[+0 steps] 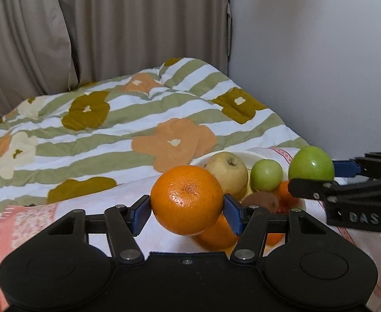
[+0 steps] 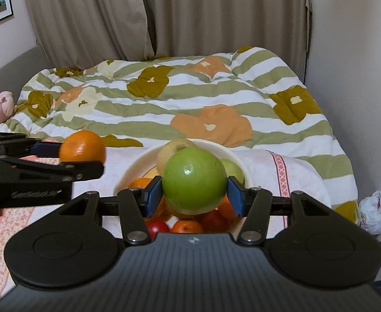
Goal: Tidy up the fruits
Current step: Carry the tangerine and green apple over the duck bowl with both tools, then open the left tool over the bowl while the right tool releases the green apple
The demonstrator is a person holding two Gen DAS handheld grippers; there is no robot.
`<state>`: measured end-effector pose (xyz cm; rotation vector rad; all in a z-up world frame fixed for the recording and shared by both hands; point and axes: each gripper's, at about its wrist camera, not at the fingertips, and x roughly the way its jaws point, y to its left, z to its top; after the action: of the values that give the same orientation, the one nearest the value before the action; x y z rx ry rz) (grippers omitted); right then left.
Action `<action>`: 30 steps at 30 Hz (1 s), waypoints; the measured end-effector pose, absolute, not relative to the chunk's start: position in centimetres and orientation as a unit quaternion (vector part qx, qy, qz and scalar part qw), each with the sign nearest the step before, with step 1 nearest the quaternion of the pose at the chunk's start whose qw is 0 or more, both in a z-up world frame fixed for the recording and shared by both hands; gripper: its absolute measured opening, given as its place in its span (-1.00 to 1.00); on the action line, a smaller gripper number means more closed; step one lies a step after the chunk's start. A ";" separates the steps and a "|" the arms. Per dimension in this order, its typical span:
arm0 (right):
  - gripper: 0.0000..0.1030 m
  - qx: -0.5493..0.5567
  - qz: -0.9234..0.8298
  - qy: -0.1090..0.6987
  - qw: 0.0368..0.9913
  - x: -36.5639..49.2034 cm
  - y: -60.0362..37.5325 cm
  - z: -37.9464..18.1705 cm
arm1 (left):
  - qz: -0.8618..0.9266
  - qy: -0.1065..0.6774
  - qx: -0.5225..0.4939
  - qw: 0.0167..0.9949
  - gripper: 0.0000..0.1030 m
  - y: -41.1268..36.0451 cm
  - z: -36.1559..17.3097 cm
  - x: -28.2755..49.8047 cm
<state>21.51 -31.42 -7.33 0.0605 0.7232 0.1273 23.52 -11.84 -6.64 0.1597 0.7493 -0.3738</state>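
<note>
The left gripper (image 1: 187,212) holds an orange (image 1: 187,199) aloft, its jaws pinching the fruit from either side between blue pads (image 1: 141,214); beside it, the right gripper (image 2: 194,195) has its jaws clamped on a large green apple (image 2: 194,180), raised above a white bowl (image 2: 128,170). In the left wrist view the bowl (image 1: 245,156) sits just behind and to the right of the held orange, carrying a pale yellow pear-like fruit (image 1: 228,173), a smaller green apple (image 1: 266,174) and a brown kiwi (image 1: 262,201); a second orange (image 1: 217,235) lies directly beneath the lifted one. From the right wrist view, more oranges (image 2: 188,226) and a red fruit (image 2: 158,227) show low in the bowl, partly hidden by the gripper body. The bowl rests on a pink-and-white patterned cloth (image 2: 291,174) spread over a bed; behind it lies a green-striped floral duvet (image 2: 190,98), with beige curtains (image 2: 99,18) closed along the wall; a crumpled white plastic bag (image 2: 373,212) lies at the bed's right edge.
</note>
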 end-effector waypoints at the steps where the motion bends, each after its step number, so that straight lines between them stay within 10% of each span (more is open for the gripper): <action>1: 0.33 0.029 0.064 0.354 0.933 21.9 -31.6 -7.5 | -0.180 0.367 0.077 0.909 0.24 -12.3 -7.1 24.3; 16: 0.33 0.041 0.074 0.363 0.928 25.1 -32.9 -9.7 | -0.177 0.397 0.087 0.896 0.26 -14.6 -10.9 29.0; 21: 0.33 0.044 0.066 0.360 0.929 24.9 -32.9 -9.5 | -0.178 0.377 0.105 0.903 0.92 -14.6 -10.2 28.1; 30: 0.33 0.041 0.055 0.361 0.930 24.6 -32.9 -9.1 | -0.176 0.373 0.097 0.906 0.96 -12.5 -8.2 25.5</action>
<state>24.60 -32.85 -9.07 0.0847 0.7399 0.1133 25.50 -12.47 -8.20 0.2007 0.7699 -0.3639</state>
